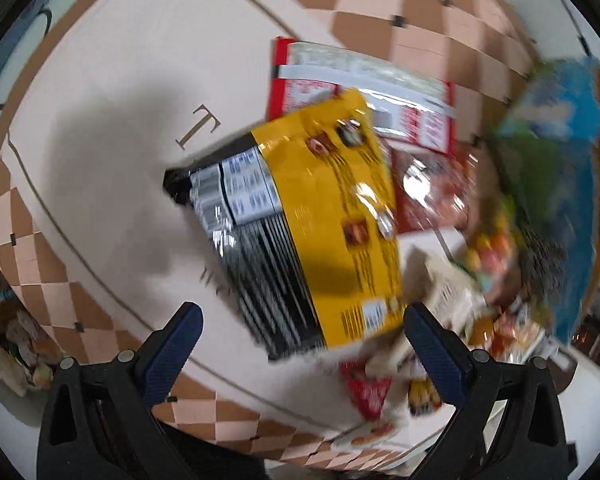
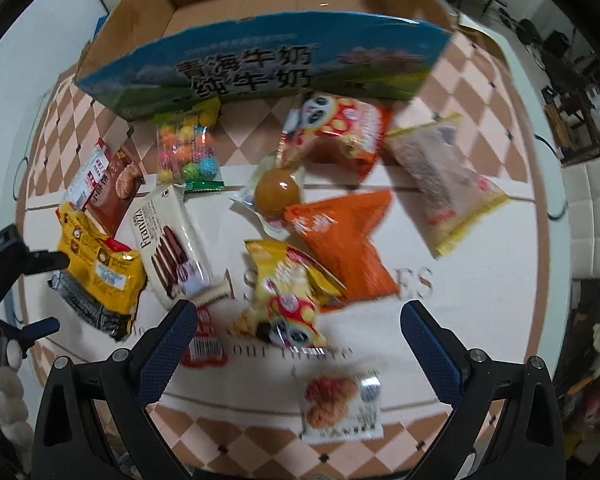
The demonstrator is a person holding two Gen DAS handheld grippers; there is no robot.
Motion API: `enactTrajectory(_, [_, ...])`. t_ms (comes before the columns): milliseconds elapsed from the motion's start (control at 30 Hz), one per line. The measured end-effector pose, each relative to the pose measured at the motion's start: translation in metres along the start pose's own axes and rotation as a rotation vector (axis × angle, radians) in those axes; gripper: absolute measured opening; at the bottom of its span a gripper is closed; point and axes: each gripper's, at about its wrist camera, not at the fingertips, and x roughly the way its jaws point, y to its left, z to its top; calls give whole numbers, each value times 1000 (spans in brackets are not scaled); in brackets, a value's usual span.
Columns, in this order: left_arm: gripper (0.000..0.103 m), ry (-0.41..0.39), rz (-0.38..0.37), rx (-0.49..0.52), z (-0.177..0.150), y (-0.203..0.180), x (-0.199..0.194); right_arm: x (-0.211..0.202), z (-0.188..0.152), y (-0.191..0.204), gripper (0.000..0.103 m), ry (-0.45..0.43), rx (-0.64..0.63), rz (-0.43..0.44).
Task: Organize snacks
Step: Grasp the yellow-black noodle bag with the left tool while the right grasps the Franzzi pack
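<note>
A yellow-and-black snack bag (image 1: pixel 316 220) lies on the patterned cloth; it also shows at the left of the right wrist view (image 2: pixel 100 276). My left gripper (image 1: pixel 302 344) is open, its fingers either side of the bag's near end, not touching it. My right gripper (image 2: pixel 298 338) is open above a small yellow panda packet (image 2: pixel 290 292). An open cardboard box (image 2: pixel 268 64) with blue printed sides stands at the far edge. Around lie an orange bag (image 2: pixel 346 240), a Franzzi wafer pack (image 2: pixel 172 240), a candy bag (image 2: pixel 188 148) and a red panda bag (image 2: pixel 340 136).
A red-and-white packet (image 1: pixel 364 92) lies beyond the yellow bag. A beige bag (image 2: pixel 444 180) lies at right and a small biscuit packet (image 2: pixel 340 400) near the front edge. The box also shows at the right of the left wrist view (image 1: pixel 560 152). A white chair (image 2: pixel 592 208) stands at right.
</note>
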Motion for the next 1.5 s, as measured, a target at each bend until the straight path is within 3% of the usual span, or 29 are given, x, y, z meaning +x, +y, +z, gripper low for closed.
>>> enactTrajectory(200, [103,45,19,-77,24,1,23,23,11,27,103,29,-39,2])
enactTrajectory(400, [97,3,80,31,27,-12,37,36,21,51,103,45,-82,3])
enactTrajectory(600, [94,-59,181,304,2,-20,37,45,30,73,102,75,-114,27])
enactTrajectory(700, [94,-103,290,519,-18,-18,38,54,33,83,101,117,-111,66])
enactTrajectory(833, [94,-131,390,678,-43,-5,45,71,37,102,98,153,-113,88])
enactTrajectory(967, [96,-120,354,634,-39,14,48,94,41,127,89,190,-130,91])
enactTrajectory(1167, [96,-72,236,448,-18,51,59,118,38,154,68,202,-179,-7])
enactTrajectory(1267, [93,-79,219,426,-17,59,59,118,33,156,66,222,-157,11])
enactTrajectory(1333, [89,-94,223,459,-21,68,53,117,23,154,66,252,-132,22])
enactTrajectory(1500, [88,-164,325,690,-31,48,52,120,1,152,68,344,-89,67])
